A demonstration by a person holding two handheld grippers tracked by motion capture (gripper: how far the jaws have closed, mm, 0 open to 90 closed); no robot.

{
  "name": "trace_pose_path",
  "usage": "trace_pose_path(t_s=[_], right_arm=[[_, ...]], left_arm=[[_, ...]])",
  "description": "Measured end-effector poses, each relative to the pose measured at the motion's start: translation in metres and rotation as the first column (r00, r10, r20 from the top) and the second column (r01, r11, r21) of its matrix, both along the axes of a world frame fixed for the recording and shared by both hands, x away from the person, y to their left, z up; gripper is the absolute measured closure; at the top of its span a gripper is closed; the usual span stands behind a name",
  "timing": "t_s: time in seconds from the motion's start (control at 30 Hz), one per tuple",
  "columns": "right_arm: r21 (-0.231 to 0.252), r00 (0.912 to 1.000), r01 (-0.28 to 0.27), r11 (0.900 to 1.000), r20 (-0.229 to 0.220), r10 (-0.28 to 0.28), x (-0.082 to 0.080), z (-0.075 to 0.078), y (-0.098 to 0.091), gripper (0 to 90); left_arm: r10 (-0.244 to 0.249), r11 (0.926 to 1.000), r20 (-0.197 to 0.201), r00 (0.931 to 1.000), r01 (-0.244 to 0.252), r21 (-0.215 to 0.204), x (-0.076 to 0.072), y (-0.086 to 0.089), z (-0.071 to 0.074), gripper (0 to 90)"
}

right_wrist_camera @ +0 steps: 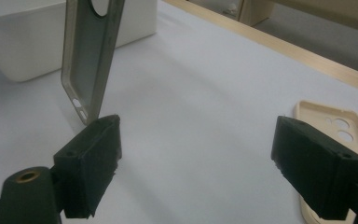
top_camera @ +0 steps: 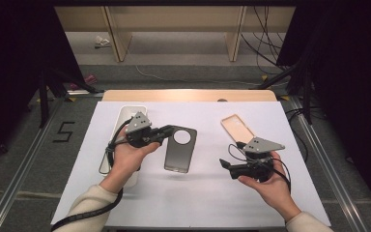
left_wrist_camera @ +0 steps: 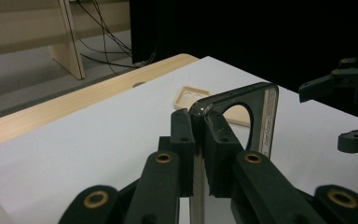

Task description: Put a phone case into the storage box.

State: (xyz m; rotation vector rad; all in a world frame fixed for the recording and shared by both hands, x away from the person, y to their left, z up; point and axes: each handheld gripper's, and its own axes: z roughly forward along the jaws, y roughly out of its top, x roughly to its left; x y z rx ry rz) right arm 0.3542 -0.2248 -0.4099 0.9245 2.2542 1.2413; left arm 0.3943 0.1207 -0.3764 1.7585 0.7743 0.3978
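Observation:
My left gripper (top_camera: 169,130) is shut on the top edge of a dark grey phone case (top_camera: 179,151) with a round camera hole, holding it just above the white table (top_camera: 198,193). In the left gripper view the jaws (left_wrist_camera: 197,128) pinch the case (left_wrist_camera: 263,114) at its corner. My right gripper (top_camera: 226,168) points left toward that case and stands open with nothing between its fingers (right_wrist_camera: 93,156). From the right gripper (right_wrist_camera: 200,163) the dark case (right_wrist_camera: 91,60) hangs upright ahead at the left. A beige phone case (top_camera: 236,126) lies flat behind the right gripper.
A white box (top_camera: 124,115) lies at the table's left, partly under my left hand, and appears as the white box (right_wrist_camera: 23,44) behind the dark case. The table's wooden far edge (top_camera: 188,95) lies beyond. Cables and wooden legs stand on the floor behind.

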Motion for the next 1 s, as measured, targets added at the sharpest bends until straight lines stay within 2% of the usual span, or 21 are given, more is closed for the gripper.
trace_pose_path(t_s=[0.07, 0.23, 0.33, 0.57, 1.0], right_arm=[[0.023, 0.9999, 0.002, 0.9997, -0.013, -0.002, 0.001, -0.001, -0.002, 16.5], [0.042, 0.9998, 0.008, 0.9991, -0.017, -0.008, 0.003, -0.002, -0.006, 16.3], [0.041, 1.0, 0.008, 0.9991, -0.005, -0.008, 0.004, -0.003, -0.007, 16.2], [0.042, 0.9999, 0.014, 0.999, -0.009, -0.014, 0.005, -0.003, -0.009, 16.2], [0.047, 0.9998, 0.015, 0.9988, -0.016, -0.014, 0.006, -0.005, -0.01, 16.2]], left_arm=[[-0.004, 1.0, 0.005, 1.0, 0.004, 0.001, -0.001, 0.0, 0.001, 82.7], [-0.005, 1.0, 0.022, 0.9997, 0.006, -0.008, -0.003, 0.001, 0.005, 82.8], [-0.006, 0.9999, 0.023, 0.9997, 0.007, -0.008, -0.003, 0.003, 0.007, 82.7], [-0.012, 0.9998, 0.034, 0.9993, 0.013, -0.012, -0.002, 0.009, 0.013, 82.8], [0.0, 0.9995, 0.093, 0.9957, 0.002, -0.031, 0.001, 0.03, 0.032, 82.7]])
